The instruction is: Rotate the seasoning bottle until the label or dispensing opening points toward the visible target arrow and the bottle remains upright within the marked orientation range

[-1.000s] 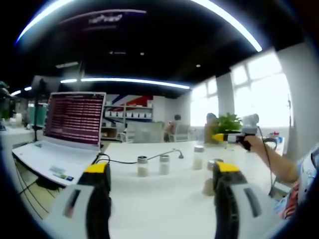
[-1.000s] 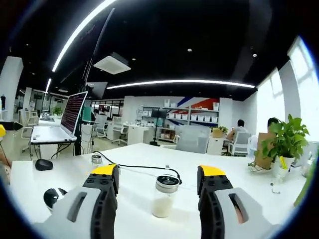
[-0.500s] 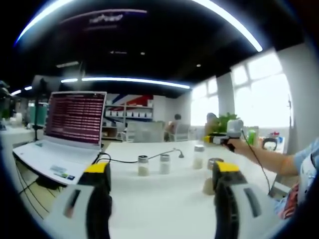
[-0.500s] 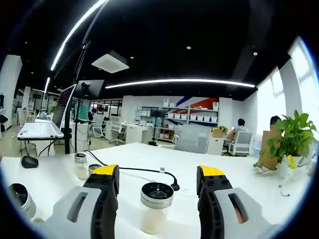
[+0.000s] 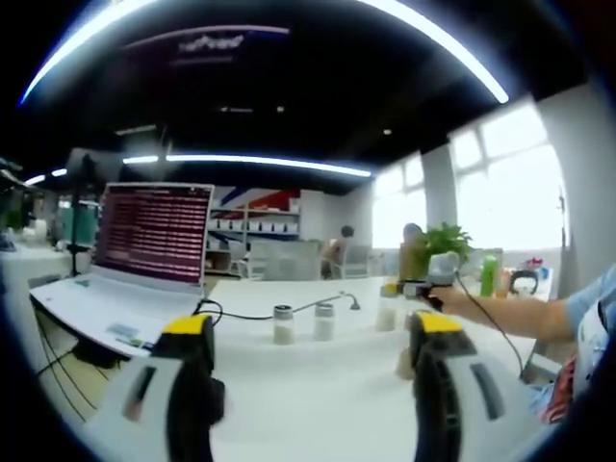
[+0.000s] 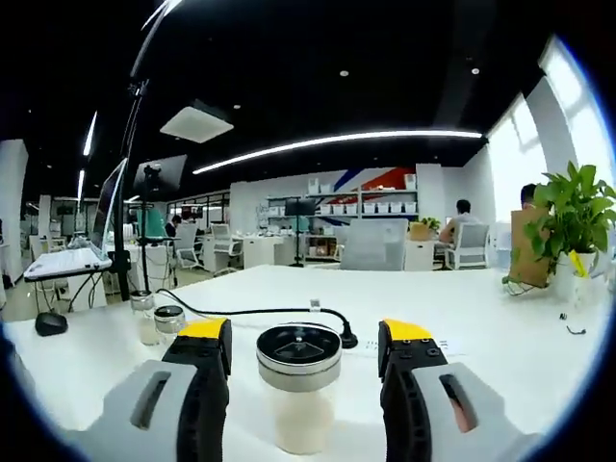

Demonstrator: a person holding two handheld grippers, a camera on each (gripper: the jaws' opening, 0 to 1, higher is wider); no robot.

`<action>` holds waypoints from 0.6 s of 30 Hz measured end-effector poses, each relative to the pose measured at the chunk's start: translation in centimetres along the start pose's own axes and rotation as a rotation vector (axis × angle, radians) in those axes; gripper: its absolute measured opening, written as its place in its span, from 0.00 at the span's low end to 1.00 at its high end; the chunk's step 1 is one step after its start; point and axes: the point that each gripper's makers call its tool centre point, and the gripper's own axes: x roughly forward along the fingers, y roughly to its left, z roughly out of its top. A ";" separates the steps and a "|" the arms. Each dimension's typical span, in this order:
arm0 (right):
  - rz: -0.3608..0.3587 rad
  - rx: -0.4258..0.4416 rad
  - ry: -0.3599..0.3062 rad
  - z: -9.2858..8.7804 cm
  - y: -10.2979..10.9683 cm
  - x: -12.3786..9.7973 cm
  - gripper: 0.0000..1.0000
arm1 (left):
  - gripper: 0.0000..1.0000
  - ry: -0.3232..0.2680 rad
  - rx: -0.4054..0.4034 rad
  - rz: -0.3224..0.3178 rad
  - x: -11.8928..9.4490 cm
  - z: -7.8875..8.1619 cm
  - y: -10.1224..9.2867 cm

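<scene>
A seasoning bottle [image 6: 298, 409] with white contents and a dark, silver-rimmed lid stands upright on the white table [image 6: 481, 327]. It sits between the jaws of my right gripper [image 6: 303, 332], which is open with a gap on each side. In the left gripper view this bottle [image 5: 387, 310] stands at the right, and a hand holds the right gripper [image 5: 416, 287] against it. My left gripper [image 5: 311, 325] is open over the table with nothing in it. Ahead of it stand two more bottles [image 5: 283, 325] [image 5: 323, 321], and another bottle [image 5: 404, 362] is half hidden by its right jaw.
An open laptop [image 5: 144, 252] stands at the left with a black cable [image 5: 241, 314] running past the bottles. In the right gripper view, two small bottles [image 6: 144, 318] and a mouse [image 6: 50, 322] lie left, and a potted plant [image 6: 576, 217] stands far right.
My right gripper has moved forward and down, so the bottle now stands close between its jaws. In the left gripper view, the hand with the right gripper has come left to that bottle.
</scene>
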 end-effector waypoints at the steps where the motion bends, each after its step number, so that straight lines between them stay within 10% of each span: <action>1: 0.000 -0.001 -0.004 -0.1 0.0 0.1 0.62 | 0.89 0.003 0.000 0.001 0.0 0.0 0.1; 18: 0.013 0.036 0.002 -1.0 -0.2 1.2 0.45 | 0.88 0.008 0.006 -0.040 0.8 -0.2 -1.6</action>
